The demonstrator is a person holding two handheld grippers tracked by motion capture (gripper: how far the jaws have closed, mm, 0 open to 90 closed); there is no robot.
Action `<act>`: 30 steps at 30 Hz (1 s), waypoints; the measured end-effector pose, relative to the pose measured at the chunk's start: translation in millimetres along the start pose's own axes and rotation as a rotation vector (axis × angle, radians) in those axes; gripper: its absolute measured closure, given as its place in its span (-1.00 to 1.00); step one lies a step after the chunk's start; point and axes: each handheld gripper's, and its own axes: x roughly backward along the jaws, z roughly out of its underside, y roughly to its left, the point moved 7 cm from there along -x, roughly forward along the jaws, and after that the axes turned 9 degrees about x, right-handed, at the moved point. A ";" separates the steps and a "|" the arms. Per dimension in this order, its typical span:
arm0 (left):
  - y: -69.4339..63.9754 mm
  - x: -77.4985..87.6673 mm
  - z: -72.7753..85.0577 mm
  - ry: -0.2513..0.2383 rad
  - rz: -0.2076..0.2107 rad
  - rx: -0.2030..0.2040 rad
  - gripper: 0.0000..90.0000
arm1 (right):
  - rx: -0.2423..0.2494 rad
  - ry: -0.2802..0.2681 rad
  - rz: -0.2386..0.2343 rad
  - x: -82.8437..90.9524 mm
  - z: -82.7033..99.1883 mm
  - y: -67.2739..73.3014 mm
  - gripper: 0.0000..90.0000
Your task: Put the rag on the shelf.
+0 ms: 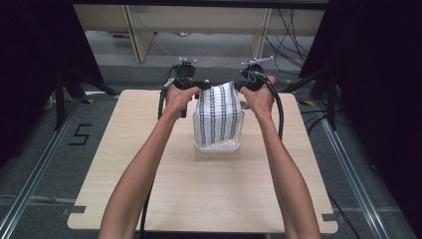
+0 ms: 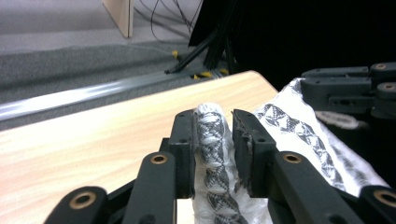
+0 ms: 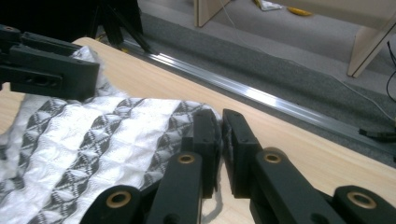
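A white cloth with black patterned stripes (image 1: 218, 115) hangs stretched between both grippers, its lower end draped into a clear plastic box (image 1: 219, 147) on the table. My left gripper (image 1: 198, 85) is shut on the cloth's upper left corner; the left gripper view has a bunched fold (image 2: 212, 140) pinched between the jaws of that gripper (image 2: 212, 116). At the upper right corner, my right gripper (image 1: 240, 85) is shut on the edge. The right gripper view shows the cloth (image 3: 93, 140) spread leftward from its jaws (image 3: 219, 119) towards the left gripper (image 3: 46, 65).
The light wooden table (image 1: 149, 174) has bare room in front of and beside the box. Beyond its far edge lie grey floor, a metal rail (image 3: 261, 95), cables and wooden furniture legs (image 1: 142, 40). Black tripod legs (image 1: 64, 87) stand at both sides.
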 end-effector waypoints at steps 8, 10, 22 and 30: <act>7.6 -3.3 8.5 0.087 -0.059 0.052 -0.12 | -0.046 0.041 -0.010 -8.7 15.1 -2.7 0.76; 11.0 -2.6 7.8 0.087 -0.088 0.071 -0.32 | -0.044 0.040 -0.011 -8.5 16.1 -2.5 0.74; 6.5 17.8 5.0 0.064 -0.059 0.068 -0.37 | -0.021 -0.034 -0.011 6.6 6.4 -0.8 0.58; 3.4 42.6 3.4 0.028 -0.035 0.063 -0.39 | -0.012 -0.059 -0.007 22.1 7.7 -3.2 0.37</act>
